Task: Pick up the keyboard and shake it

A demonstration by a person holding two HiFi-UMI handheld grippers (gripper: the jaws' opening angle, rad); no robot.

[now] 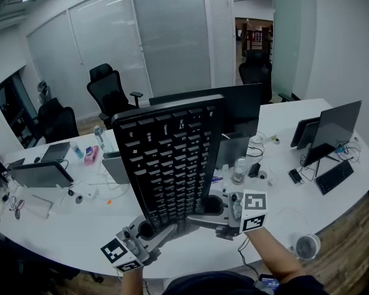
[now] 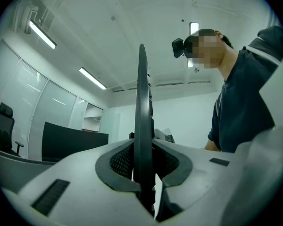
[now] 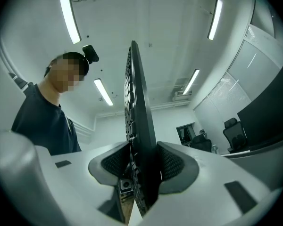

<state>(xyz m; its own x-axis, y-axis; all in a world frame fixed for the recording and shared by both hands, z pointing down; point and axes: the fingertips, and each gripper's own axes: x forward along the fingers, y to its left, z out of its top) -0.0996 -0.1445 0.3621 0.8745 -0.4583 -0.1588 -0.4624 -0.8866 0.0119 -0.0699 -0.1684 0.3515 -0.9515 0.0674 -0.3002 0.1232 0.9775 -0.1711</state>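
Head view: the keyboard [image 1: 172,165] stands on end, lifted clear above the table [image 1: 80,226] with its keys facing the person. The left claw [image 1: 165,232] is on its lower left corner and the right claw [image 1: 200,217] on its lower right. Left gripper view: the keyboard runs edge-on between the pads [image 2: 117,161], which are clenched on it. Right gripper view: the pads [image 3: 172,166] likewise press its two faces, grasping it.

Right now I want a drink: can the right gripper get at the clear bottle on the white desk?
Probably not: the right gripper is clamped on the black keyboard, as is the left gripper. The clear bottle stands close, but the jaws are full.
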